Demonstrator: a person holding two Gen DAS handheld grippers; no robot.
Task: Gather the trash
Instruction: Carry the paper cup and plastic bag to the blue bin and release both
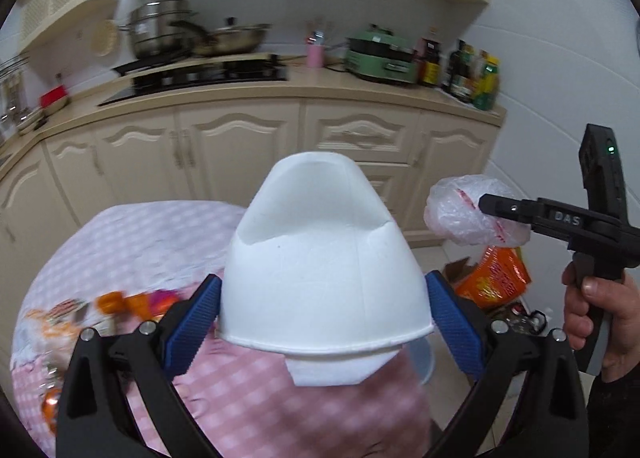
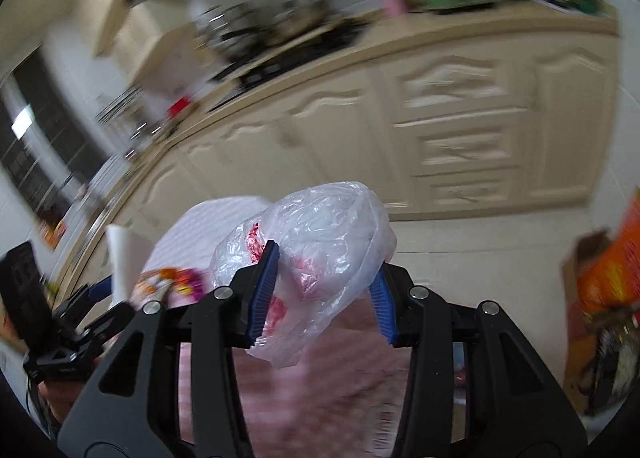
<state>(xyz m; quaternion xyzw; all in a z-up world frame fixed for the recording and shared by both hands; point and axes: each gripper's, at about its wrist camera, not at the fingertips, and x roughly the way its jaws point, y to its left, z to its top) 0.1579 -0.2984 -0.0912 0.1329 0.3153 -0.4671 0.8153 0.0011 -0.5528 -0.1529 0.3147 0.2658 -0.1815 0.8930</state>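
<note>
Cabinets in cream with carved doors (image 1: 240, 146) run along the far wall under a beige counter (image 1: 304, 88) carrying a steel pot (image 1: 160, 28), a green electric cooker (image 1: 380, 58) and dark bottles (image 1: 472, 74). Nearer, a round tabletop in pink checked cloth (image 1: 132, 234) holds blurred orange wrappers (image 1: 120, 302) at its left. To the right of it, on the floor, a cardboard box (image 1: 456, 272) holds an orange printed packet (image 1: 494, 278).

Above the tabletop, the left gripper (image 1: 324, 308) is clamped on a white upside-down foam bowl (image 1: 324, 258), its blue pads pressing the bowl's two sides near the rim. The right gripper (image 2: 322, 292), in a person's hand (image 1: 600, 310), is closed on a crumpled clear plastic bag with red print (image 2: 316, 246), which bulges out past the blue pads (image 2: 264, 290). In the left wrist view this bag (image 1: 464, 210) hangs just right of the bowl, not touching it, over the floor box.
</note>
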